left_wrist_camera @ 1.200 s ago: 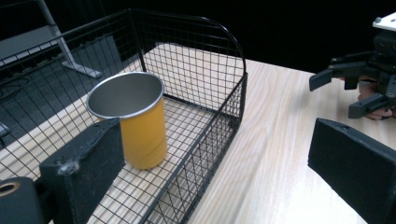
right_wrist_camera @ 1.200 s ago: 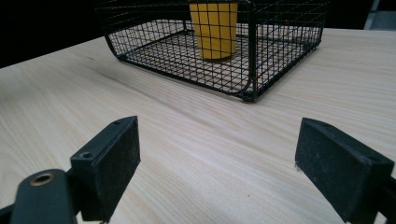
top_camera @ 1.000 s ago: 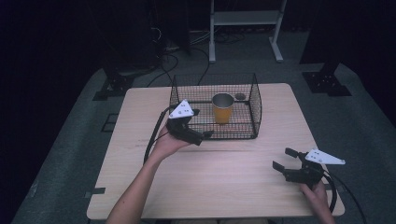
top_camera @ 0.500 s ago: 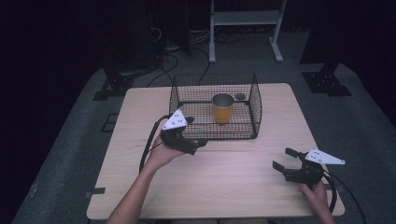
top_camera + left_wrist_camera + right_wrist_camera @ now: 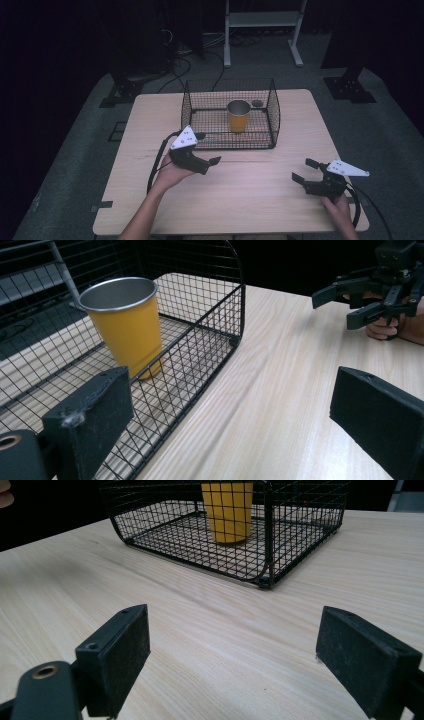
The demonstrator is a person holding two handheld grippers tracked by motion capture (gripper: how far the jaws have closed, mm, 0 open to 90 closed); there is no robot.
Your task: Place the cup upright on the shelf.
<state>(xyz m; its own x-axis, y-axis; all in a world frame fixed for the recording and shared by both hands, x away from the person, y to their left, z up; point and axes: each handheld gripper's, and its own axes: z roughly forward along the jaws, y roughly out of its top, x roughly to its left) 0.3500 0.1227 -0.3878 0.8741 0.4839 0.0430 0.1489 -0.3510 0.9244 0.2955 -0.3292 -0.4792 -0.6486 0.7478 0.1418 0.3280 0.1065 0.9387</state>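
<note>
Along the bottom of the right gripper view, the right gripper (image 5: 232,652) is seen with its two black jaws spread wide apart and nothing but bare wooden table (image 5: 210,645) between them. Farther off, a black wire basket (image 5: 260,555) is set on the table, and a yellow cup (image 5: 227,510) is seen standing upright inside it, its top cut off by the frame. A fingertip (image 5: 5,492) is glimpsed at the upper left corner.

Both grippers (image 5: 214,161) (image 5: 305,170) black w/ flat square pads, grey triangle plates on top, black cables; bare forearms, no sleeves
</note>
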